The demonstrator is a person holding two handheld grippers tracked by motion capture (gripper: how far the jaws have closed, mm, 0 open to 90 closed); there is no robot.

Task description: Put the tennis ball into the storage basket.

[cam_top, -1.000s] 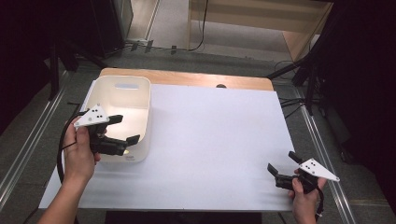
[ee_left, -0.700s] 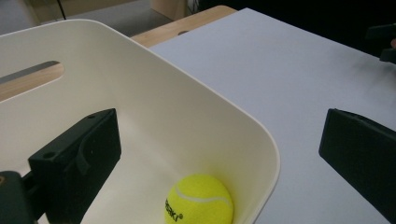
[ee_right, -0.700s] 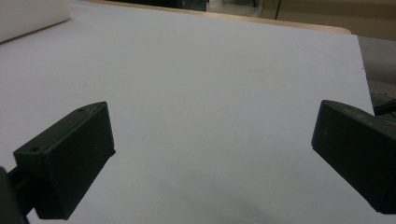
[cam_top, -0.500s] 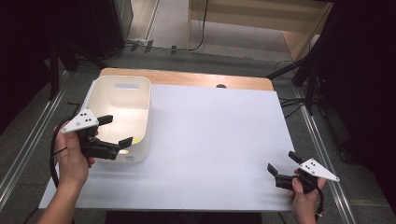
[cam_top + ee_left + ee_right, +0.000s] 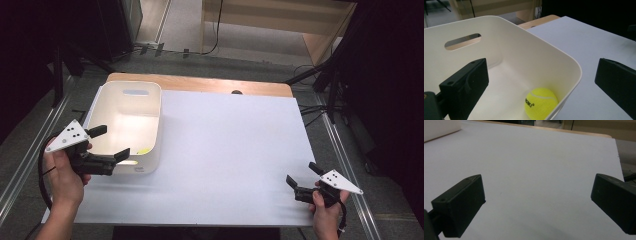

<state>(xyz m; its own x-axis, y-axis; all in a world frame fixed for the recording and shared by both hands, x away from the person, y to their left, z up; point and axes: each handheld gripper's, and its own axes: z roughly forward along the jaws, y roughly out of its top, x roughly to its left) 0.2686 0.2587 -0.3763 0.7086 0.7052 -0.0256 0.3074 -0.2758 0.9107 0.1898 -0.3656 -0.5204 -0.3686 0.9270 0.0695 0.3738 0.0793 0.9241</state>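
Observation:
A yellow tennis ball [image 5: 541,103] lies inside the white bin [image 5: 564,60], against its near wall; from above the ball [image 5: 142,150] is a small yellow patch in the bin [image 5: 131,85]. My left gripper [image 5: 111,142] hovers at the bin's near left corner. Its jaws have just been opening and now stand open with nothing between them. In the left gripper view, the left gripper [image 5: 540,72] straddles the bin's rim without touching it. My right gripper [image 5: 301,173] rests at the table's near right, open and empty [image 5: 538,182].
A white sheet [image 5: 230,150] covers the table, with a wooden strip [image 5: 200,84] along the far edge. Metal rails [image 5: 30,150] run along both sides. Dark stands and cables crowd the floor beyond. The sheet [image 5: 536,152] lies ahead of the right gripper.
The left gripper has drawn back to the left, away from the bin's near edge, and its jaws have spread wider. The yellow ball now shows in the bin. The right hand has stayed put.

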